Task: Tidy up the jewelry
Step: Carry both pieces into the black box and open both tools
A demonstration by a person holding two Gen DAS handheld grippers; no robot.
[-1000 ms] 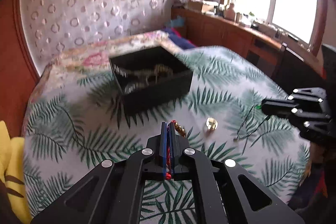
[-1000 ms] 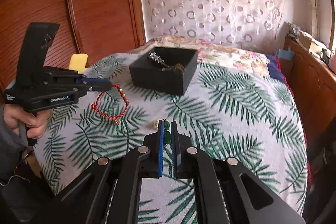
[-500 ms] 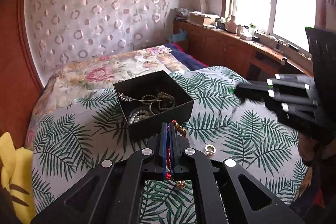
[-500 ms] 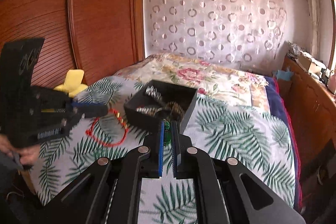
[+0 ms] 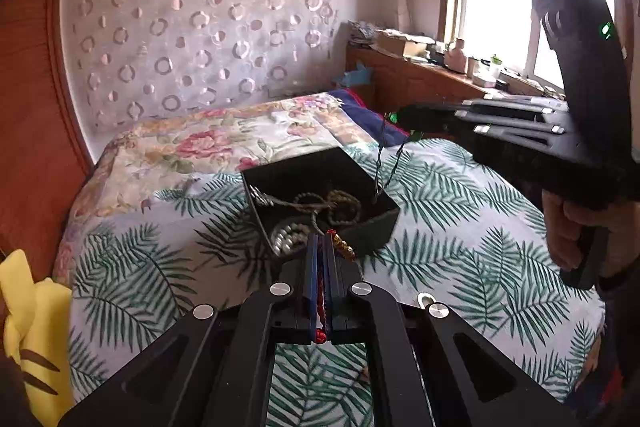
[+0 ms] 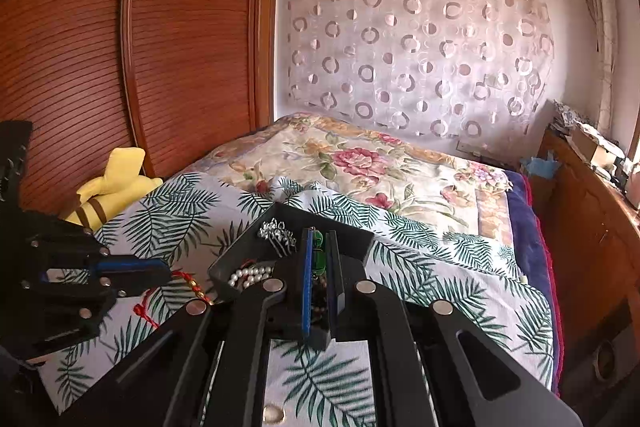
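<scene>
Left claw (image 5: 320, 243): jaws closed together on the red cord bracelet (image 5: 320, 301); the cord runs between the blue pads, and gold beads show just right of the tips.
Right claw (image 6: 319, 241): jaws clamped on the green bead necklace (image 6: 318, 255); its thin dark cord hangs below the tips, over the box, in the left wrist view.
Black box (image 5: 348, 183): directly ahead of the left claw tips, on the palm-leaf cloth (image 5: 460, 223); under the right claw tips.
Box contents: white pearl strand (image 5: 286, 239) at the wall nearest the left claw; brown bead strands (image 5: 340, 201) mid-box; silver chain (image 6: 276, 231) just left of the right claw tips.
Ring (image 5: 424, 299): on the cloth, just right of the left claw's linkage.
Yellow plush toy (image 6: 114, 183): well left of both claws, at the bed's edge.
</scene>
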